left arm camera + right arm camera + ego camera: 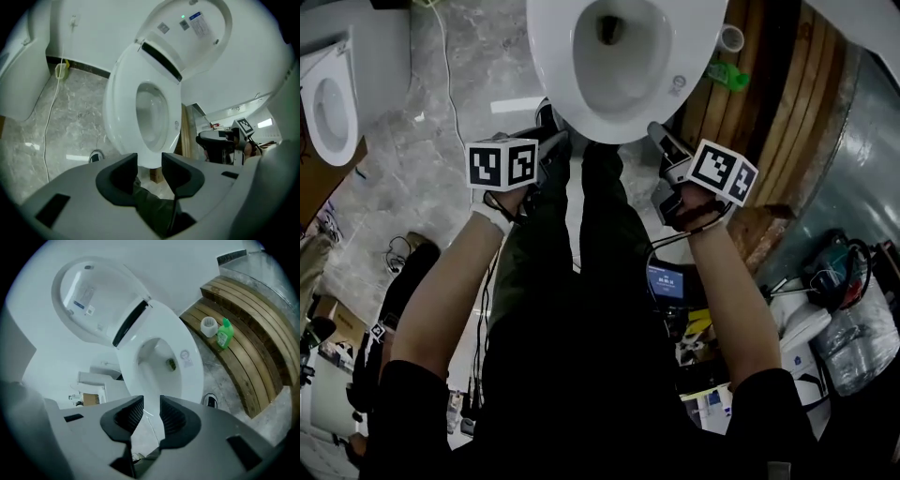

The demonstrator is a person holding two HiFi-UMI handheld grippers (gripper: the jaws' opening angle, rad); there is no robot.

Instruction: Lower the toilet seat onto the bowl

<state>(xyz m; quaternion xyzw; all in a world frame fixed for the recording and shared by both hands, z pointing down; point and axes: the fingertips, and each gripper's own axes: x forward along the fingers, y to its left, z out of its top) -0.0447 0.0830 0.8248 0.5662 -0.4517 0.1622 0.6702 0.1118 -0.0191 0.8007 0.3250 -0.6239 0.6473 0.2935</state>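
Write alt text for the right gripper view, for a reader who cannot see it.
A white toilet with its lid raised fills the view, seen past the right gripper, whose dark jaws stand slightly apart with nothing between them. To the right, a green bottle stands on curved wooden boards.

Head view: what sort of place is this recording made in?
Likely a bathroom-fixture showroom or workshop rather than a home bathroom. A white toilet stands on a marble-look floor, a second toilet sits close by at the left, and tools and boxes are piled at the right.
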